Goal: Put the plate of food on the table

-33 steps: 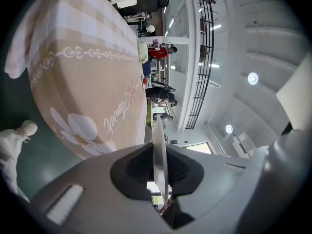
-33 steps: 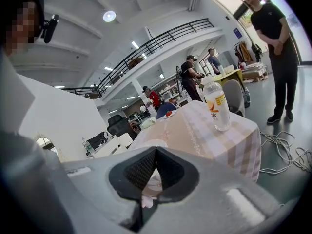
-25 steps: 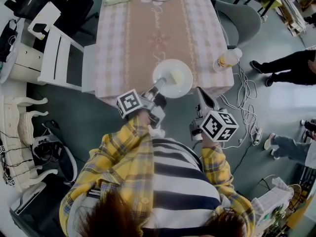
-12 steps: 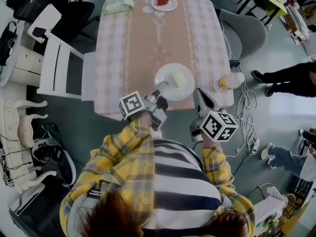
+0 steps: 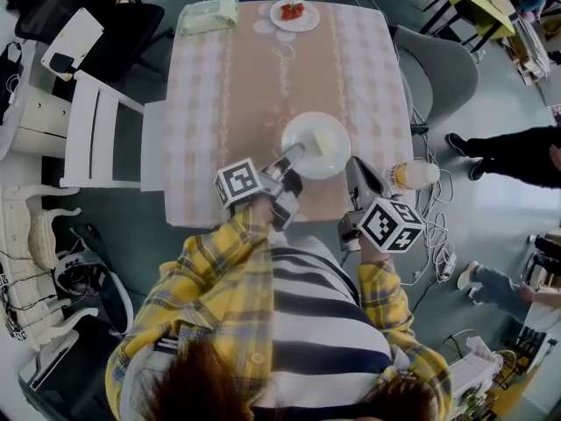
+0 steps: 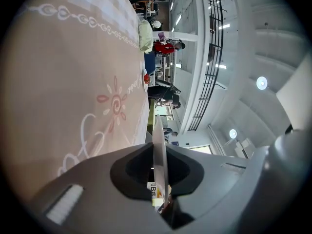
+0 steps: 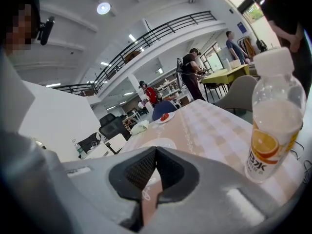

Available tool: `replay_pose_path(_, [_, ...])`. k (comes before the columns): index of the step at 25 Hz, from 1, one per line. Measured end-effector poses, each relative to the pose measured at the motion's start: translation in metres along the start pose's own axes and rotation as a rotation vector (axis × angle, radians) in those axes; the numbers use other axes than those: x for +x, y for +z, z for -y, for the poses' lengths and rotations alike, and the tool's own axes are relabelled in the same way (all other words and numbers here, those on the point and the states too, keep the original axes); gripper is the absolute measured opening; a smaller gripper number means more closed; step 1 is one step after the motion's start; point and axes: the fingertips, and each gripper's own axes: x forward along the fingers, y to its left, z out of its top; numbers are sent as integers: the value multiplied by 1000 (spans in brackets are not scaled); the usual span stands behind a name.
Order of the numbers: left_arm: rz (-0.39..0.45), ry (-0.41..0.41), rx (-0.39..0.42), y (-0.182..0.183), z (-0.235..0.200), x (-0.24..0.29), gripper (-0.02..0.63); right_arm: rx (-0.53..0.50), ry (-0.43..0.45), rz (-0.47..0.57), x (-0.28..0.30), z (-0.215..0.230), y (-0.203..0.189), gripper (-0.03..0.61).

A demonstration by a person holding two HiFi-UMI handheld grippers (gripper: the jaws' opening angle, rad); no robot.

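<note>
A white plate (image 5: 316, 146) with a pale piece of food on it hangs over the near part of the pink checked table (image 5: 254, 77). My left gripper (image 5: 294, 154) is shut on the plate's near rim. In the left gripper view that rim (image 6: 160, 150) runs edge-on between the jaws of the left gripper (image 6: 159, 179), which is rolled onto its side. My right gripper (image 5: 358, 175) is at the table's near edge, right of the plate, shut with nothing in it. In the right gripper view the right gripper (image 7: 155, 154) has its tips together, and the plate (image 7: 160, 142) shows just beyond them.
An orange-drink bottle (image 5: 412, 175) (image 7: 273, 126) stands at the table's near right corner, close to my right gripper. A small plate of strawberries (image 5: 294, 12) and a pale green pack (image 5: 209, 14) sit at the far end. A white chair (image 5: 96, 130) and a grey chair (image 5: 438, 55) flank the table.
Both grippers have moved forward toward the table. The plate, still held by the left gripper, is now farther in over the tablecloth, and the bottle is closer to the right gripper.
</note>
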Motion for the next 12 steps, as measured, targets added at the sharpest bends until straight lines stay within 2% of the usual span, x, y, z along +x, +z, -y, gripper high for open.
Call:
replay_pose_path(7, [17,15,-19,14,-7,13,20,12,-4,-2,14,8,7,-3])
replay_pose_path(12, [38,32,-18,19,-12,23,20,-16,22,-21,25,5,13,-3])
